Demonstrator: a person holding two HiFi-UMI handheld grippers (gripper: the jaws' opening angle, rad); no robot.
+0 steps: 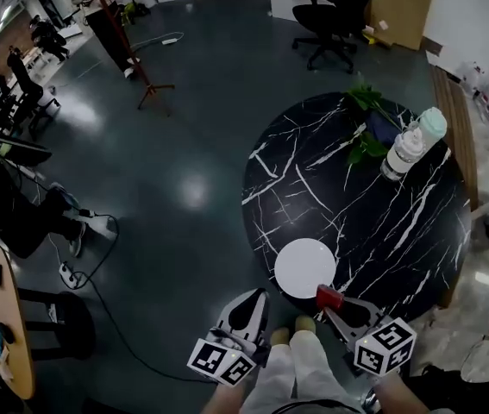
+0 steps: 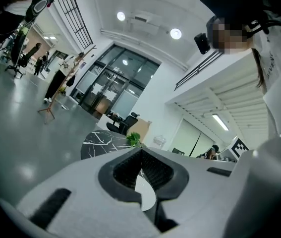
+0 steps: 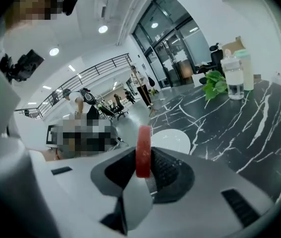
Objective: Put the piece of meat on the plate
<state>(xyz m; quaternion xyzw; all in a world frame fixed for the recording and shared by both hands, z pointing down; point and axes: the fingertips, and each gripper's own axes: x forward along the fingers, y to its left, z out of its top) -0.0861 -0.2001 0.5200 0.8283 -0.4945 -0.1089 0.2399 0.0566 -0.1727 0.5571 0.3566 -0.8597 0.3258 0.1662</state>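
Observation:
A flat red piece of meat (image 3: 143, 150) stands on edge between the pads of my right gripper (image 3: 145, 157), which is shut on it. In the head view this gripper (image 1: 330, 299) holds the meat (image 1: 328, 296) at the near edge of the black marble table (image 1: 356, 197), just right of the white plate (image 1: 304, 267). In the right gripper view the plate (image 3: 172, 139) lies bare just beyond the meat. My left gripper (image 1: 260, 295) hangs off the table's near left edge, shut with nothing in it; its tips (image 2: 141, 153) meet.
At the table's far side stand a clear bottle (image 1: 408, 149) and a green plant (image 1: 369, 115). On the floor are a coat stand (image 1: 132, 50), an office chair (image 1: 335, 15) and a cable with a power strip (image 1: 67, 274). A wooden side table (image 1: 3, 317) is at left.

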